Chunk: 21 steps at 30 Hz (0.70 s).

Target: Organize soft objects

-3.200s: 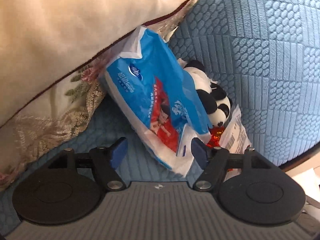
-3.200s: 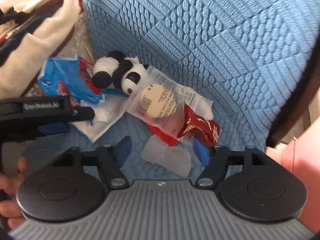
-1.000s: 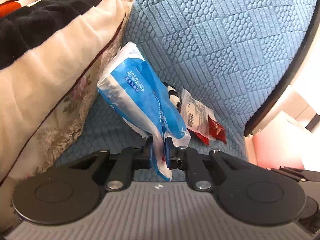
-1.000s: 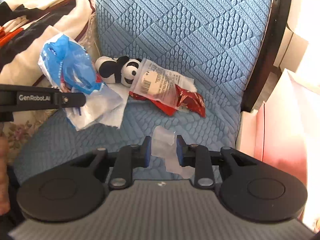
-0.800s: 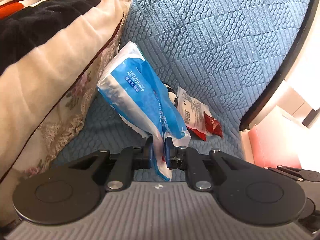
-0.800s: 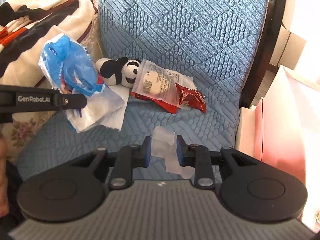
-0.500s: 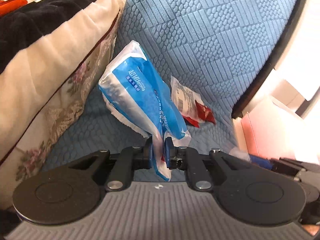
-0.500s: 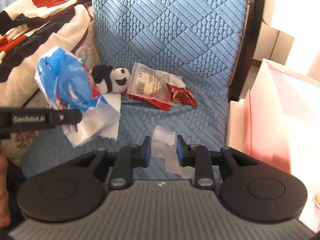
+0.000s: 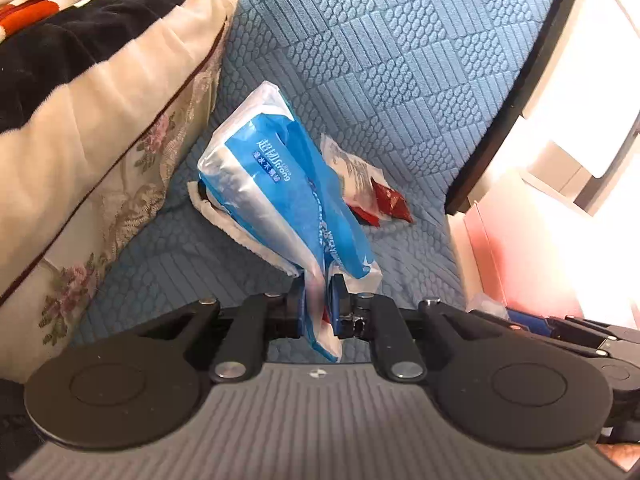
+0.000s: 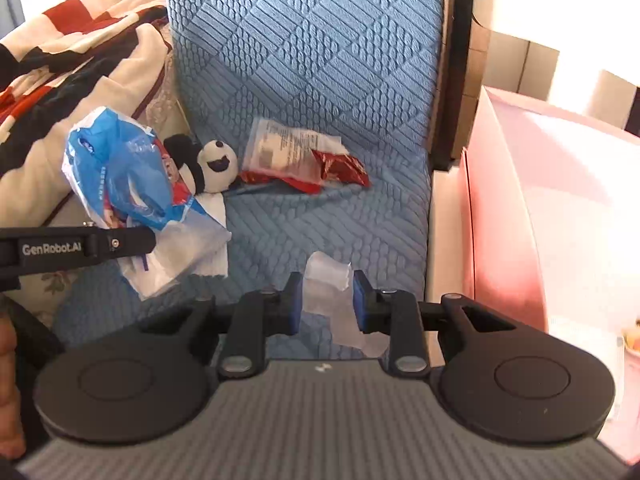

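My left gripper [image 9: 316,304] is shut on the bottom corner of a blue and white tissue pack [image 9: 280,200], which hangs lifted above the blue seat; from the right wrist view the same pack [image 10: 120,176] shows at the left. My right gripper [image 10: 323,300] is shut on a crumpled clear plastic wrapper [image 10: 328,280]. A small panda plush [image 10: 208,164] lies on the seat near the backrest. Beside it lie a clear snack bag [image 10: 284,148] and a red foil packet [image 10: 340,170].
A folded blanket and floral cushion [image 9: 80,128] fill the left side of the blue sofa seat [image 10: 320,220]. A dark wooden arm [image 10: 460,60] bounds the seat on the right. A pink box [image 10: 540,208] stands just beyond it.
Both grippers have drawn back from the backrest and shifted right, each keeping its load. The pink box has come further into both views.
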Tool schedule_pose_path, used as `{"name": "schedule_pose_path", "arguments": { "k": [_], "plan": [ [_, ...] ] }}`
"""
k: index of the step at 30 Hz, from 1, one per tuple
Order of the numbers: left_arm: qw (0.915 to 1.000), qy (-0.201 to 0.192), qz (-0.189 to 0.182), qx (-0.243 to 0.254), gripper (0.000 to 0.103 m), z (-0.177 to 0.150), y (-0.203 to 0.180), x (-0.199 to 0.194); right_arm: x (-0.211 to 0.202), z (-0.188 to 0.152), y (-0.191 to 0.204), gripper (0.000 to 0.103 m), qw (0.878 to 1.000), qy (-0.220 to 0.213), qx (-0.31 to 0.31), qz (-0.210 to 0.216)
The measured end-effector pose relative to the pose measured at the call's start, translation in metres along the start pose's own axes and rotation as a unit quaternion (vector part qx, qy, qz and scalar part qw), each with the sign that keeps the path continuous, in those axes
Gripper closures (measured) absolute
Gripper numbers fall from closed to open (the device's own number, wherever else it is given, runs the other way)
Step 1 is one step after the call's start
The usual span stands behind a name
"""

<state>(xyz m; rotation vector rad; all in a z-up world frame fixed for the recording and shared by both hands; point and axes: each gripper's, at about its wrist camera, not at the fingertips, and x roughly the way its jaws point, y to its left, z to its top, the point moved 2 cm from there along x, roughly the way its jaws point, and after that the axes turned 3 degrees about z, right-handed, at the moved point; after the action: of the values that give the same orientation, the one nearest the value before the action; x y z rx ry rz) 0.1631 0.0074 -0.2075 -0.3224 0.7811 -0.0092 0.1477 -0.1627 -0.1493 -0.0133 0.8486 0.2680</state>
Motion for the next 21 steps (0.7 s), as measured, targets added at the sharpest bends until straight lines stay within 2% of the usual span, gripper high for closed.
{"name": "schedule_pose_path", "arguments": {
  "k": [15, 19, 21],
  "plan": [
    [0.9998, 0.016, -0.010, 0.002, 0.088, -0.020, -0.007, -0.017, -0.015, -0.014, 0.000, 0.074, 1.000, 0.004, 0.011, 0.009],
    [0.9990, 0.044, -0.011, -0.004, 0.088, -0.031, -0.003, -0.006, -0.015, -0.018, -0.001, 0.074, 1.000, 0.006, 0.012, 0.007],
    [0.9980, 0.059, -0.017, -0.016, 0.082, -0.034, 0.001, 0.000, -0.013, -0.020, -0.001, 0.074, 1.000, 0.009, 0.011, 0.008]
  ]
}}
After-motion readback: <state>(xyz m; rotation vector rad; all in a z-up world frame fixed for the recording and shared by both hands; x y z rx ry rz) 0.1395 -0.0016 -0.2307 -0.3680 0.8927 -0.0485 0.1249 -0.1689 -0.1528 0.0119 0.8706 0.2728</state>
